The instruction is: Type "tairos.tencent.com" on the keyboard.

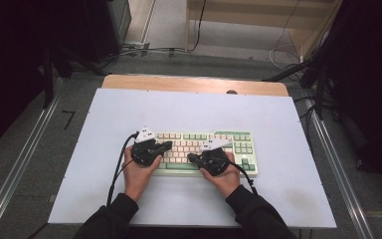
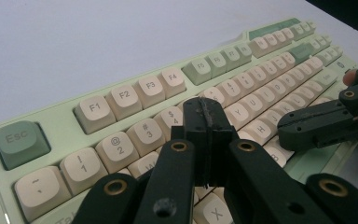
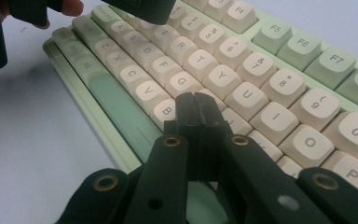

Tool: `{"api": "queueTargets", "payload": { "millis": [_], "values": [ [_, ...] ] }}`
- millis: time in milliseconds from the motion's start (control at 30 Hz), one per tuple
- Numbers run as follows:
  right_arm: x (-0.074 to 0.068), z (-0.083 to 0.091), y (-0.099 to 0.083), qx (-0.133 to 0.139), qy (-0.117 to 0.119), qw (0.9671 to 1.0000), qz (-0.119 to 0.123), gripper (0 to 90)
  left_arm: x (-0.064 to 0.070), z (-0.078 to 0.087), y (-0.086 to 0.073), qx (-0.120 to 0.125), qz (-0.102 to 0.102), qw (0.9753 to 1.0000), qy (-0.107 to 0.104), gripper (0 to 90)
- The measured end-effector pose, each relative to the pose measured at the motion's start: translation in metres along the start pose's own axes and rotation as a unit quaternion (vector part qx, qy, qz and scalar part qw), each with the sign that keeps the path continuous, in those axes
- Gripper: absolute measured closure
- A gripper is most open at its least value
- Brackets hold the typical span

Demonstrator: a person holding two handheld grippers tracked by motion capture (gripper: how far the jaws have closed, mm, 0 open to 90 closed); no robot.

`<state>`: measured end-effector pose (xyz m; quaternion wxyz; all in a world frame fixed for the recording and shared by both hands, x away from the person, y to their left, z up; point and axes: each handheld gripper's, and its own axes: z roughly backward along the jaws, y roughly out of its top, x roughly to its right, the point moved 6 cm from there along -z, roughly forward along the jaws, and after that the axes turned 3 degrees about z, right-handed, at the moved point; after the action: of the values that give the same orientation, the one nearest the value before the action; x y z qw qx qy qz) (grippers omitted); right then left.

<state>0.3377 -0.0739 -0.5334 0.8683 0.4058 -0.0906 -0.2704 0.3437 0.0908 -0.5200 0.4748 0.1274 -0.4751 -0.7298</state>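
Overhead, closed grippers (image 1: 166,146) (image 1: 191,158) over whole keyboard (image 1: 238,142).

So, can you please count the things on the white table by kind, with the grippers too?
Mint-green keyboard with cream keys: 1
Black two-jaw grippers: 2, the left gripper and the right gripper, both shut, over the keys
Total: 3, all at the white table
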Motion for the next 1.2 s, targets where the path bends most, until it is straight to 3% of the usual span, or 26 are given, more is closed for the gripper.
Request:
{"api": "queueTargets", "payload": {
  "millis": [233,600,1200],
  "values": [
    [0.003,0.011,0.007,0.020,-0.002,0.9998,-0.010,88.3,0.000,-0.001,0.001,0.001,0.004,1.0000,-0.004,90.0],
    [0.013,0.020,0.008,0.028,-0.009,0.9992,-0.026,88.3,0.007,-0.009,0.004,-0.003,0.001,0.9999,-0.013,90.0],
    [0.023,0.026,0.006,0.032,-0.021,0.9987,-0.033,88.3,0.016,-0.026,0.003,-0.018,-0.006,0.9996,-0.020,90.0]
  ]
}}
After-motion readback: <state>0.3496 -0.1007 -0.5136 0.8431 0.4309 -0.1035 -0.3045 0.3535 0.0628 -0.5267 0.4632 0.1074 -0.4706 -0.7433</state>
